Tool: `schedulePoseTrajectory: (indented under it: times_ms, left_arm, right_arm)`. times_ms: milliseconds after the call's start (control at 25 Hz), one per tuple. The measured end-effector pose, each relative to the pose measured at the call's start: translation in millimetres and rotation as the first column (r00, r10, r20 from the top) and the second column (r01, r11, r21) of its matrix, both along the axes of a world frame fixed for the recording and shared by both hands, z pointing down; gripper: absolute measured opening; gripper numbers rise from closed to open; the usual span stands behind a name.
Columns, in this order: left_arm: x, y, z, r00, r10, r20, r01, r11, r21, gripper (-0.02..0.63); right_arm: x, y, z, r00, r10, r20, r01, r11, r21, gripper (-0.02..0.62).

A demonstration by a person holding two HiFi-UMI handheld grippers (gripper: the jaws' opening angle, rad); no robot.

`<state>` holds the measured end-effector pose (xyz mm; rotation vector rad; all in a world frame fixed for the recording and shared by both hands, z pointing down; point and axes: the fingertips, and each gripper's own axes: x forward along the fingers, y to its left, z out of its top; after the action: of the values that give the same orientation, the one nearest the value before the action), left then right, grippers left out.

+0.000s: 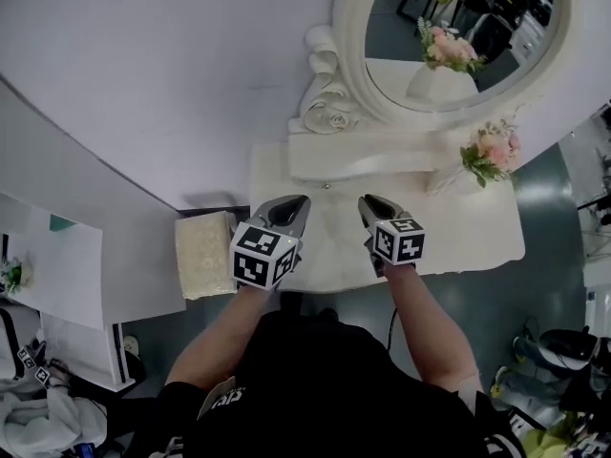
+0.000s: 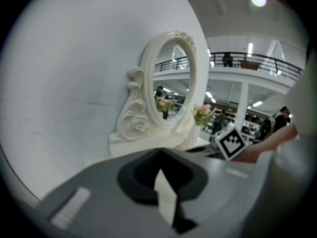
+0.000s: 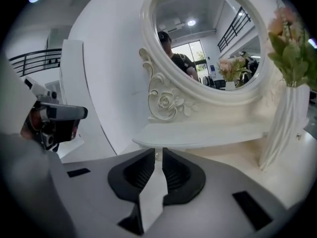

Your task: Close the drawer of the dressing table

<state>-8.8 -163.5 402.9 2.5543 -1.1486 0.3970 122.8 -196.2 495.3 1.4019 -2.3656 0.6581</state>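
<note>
Above the dressing table [image 1: 477, 239], the left gripper [image 2: 161, 152] has fingers closed, right gripper [image 3: 155, 155] slightly apart, both empty.

Black shirt [image 1: 315, 380], grey marker-cubed grippers [image 1: 288, 208] [image 1: 372, 205]

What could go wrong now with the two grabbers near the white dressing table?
1. The slim white vase of pink flowers stands on the white dressing table, on the right gripper's side. A wide swing could tip it.
2. The small round drawer knob is tiny, and the right gripper's jaws are only narrowly apart, so they might slip off it.
3. The left gripper hovers close beside the right one, so they could bump.
</note>
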Motion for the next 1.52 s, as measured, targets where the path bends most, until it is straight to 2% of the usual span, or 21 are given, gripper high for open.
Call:
schedulePoseTrajectory:
  times_ms: [280,440,600,840,1080,1240,1520]
  left_arm:
    - [21.3,2.9,-17.1,0.999,0.047,-0.001,-0.047,0.998,0.035,0.009]
    - [25.1,1.6,-30.2,0.999,0.054,-0.005,-0.053,0.996,0.067,0.009]
    - [25.0,5.4,-39.8,0.998,0.056,-0.01,-0.055,0.995,0.087,0.009]
    - [12.2,8.7,-53.8,1.0,0.018,-0.019,-0.016,0.992,0.125,0.009]
    - [-3.4,6.2,-60.1,1.0,-0.027,-0.002,0.027,0.988,0.151,0.009]
    - [-9.9,4.8,-59.7,0.999,-0.05,0.001,0.049,0.987,0.153,0.009]
    - [-8.4,5.2,-59.6,0.999,-0.054,0.001,0.053,0.987,0.153,0.009]
  right_arm:
    - [17.0,31.1,-62.7,0.999,-0.021,0.038,0.016,0.991,0.133,0.014]
    - [24.4,52.8,-98.0,0.997,-0.01,0.076,-0.006,0.979,0.203,-0.005]
    - [32.0,74.8,-127.0,0.993,-0.014,0.119,-0.02,0.96,0.278,-0.006]
    - [51.5,97.6,-154.9,0.994,0.013,0.11,-0.053,0.927,0.371,-0.006]
    - [63.8,107.3,-165.7,0.995,0.028,0.097,-0.066,0.908,0.414,-0.008]
    - [64.2,103.9,-170.0,0.992,0.022,0.125,-0.074,0.903,0.424,-0.008]
    - [60.6,101.8,-169.0,0.994,0.003,0.105,-0.048,0.904,0.425,-0.009]
